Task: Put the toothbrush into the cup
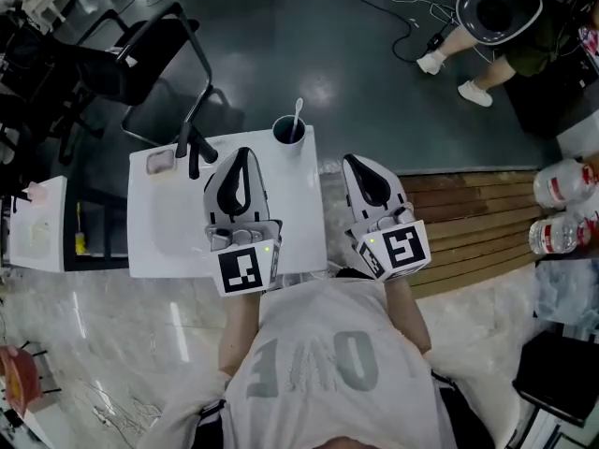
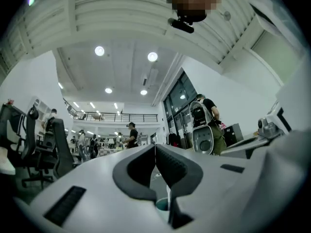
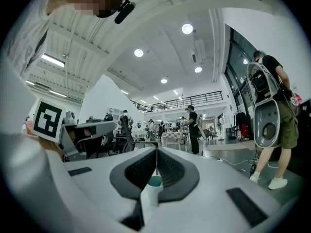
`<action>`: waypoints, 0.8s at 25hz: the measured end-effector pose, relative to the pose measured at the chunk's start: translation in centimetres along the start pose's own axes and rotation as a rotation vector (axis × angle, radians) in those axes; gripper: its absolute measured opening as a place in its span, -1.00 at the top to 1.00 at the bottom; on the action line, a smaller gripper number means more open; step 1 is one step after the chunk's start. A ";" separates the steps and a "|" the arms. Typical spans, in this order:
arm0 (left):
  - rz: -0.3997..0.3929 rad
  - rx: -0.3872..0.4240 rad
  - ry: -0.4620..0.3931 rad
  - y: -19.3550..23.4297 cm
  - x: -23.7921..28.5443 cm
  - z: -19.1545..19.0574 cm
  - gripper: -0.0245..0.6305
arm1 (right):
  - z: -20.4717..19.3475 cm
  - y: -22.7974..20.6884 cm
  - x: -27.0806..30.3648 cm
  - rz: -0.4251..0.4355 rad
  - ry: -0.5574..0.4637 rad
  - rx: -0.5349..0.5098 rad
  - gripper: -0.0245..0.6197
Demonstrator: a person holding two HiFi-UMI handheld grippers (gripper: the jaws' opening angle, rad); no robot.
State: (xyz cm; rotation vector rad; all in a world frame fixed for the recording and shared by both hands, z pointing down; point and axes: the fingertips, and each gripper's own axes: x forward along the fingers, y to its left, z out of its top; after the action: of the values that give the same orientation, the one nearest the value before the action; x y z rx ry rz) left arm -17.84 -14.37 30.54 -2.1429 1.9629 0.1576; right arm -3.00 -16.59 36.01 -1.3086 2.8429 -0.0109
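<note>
A dark cup (image 1: 288, 131) stands at the far edge of the white table (image 1: 168, 227), and a white toothbrush (image 1: 298, 113) sticks upright out of it. My left gripper (image 1: 241, 155) hovers over the table just short of the cup, jaws shut with nothing between them. My right gripper (image 1: 353, 162) is raised beside the table's right edge, also shut and empty. In the left gripper view the shut left gripper (image 2: 155, 147) points out across the room, with the cup (image 2: 161, 205) low behind it. In the right gripper view the cup (image 3: 153, 182) shows below the shut right gripper (image 3: 156, 150).
A black faucet (image 1: 193, 145) and a small dish (image 1: 161, 163) sit at the table's far left. A black chair (image 1: 140, 64) stands beyond. Wooden boards (image 1: 473, 227) and water bottles (image 1: 562, 185) lie to the right. A person (image 1: 505, 36) stands at the back right.
</note>
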 end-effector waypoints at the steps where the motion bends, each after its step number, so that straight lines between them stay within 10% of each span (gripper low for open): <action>1: 0.009 -0.014 0.027 0.3 -0.5 -1.0 0.84 | -0.2 0.3 0.1 0.008 0.006 -0.009 0.83; 20: 0.080 -0.045 0.102 2.3 -3.5 -3.4 0.85 | -1.8 2.9 0.4 0.093 0.062 -0.028 0.83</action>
State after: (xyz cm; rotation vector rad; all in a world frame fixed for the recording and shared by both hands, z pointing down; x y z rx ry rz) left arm -20.67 -11.95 34.39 -2.1415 2.1224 0.1093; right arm -5.53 -14.99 37.79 -1.2000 2.9636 -0.0112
